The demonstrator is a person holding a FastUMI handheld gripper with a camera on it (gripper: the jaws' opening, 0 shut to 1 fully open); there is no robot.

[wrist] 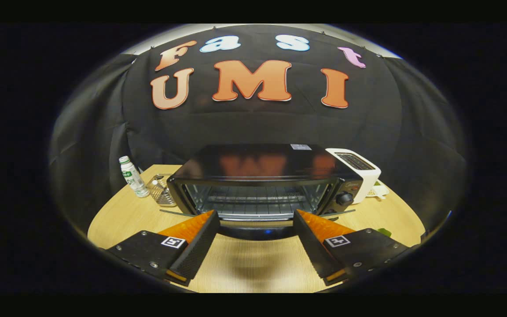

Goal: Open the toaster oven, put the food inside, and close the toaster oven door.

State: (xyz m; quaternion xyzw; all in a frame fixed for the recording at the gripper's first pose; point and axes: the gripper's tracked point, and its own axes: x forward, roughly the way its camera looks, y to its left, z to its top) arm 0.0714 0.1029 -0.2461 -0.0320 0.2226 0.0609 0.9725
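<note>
The gripper [255, 218] is nearest, low over the wooden table [253, 264]. Its two fingers [196, 244] stand wide apart and nothing is between them except the bare table and a soft shadow. The finger tips reach almost to the front of the oven [262, 185], one tip at each side of its opening.

The oven door [255, 228] is open and folded down toward the gripper; its edge lies flat between the two finger tips. Behind it the inside of the oven is visible, with a wire rack [253, 200] across it. I cannot see any food on the rack. On the right side of the oven front there is a black knob [344, 198]. The top of the oven is dark and shiny.

Left of the oven, a little farther, a small metal basket [162, 190] sits on the table, and a white bottle [132, 176] with a green label stands just beside it. Right of the oven, touching or very near its side, stands a white toaster [359, 169]. Near the right finger a small green thing [384, 231] lies on the table; it is too small to tell what it is.
</note>
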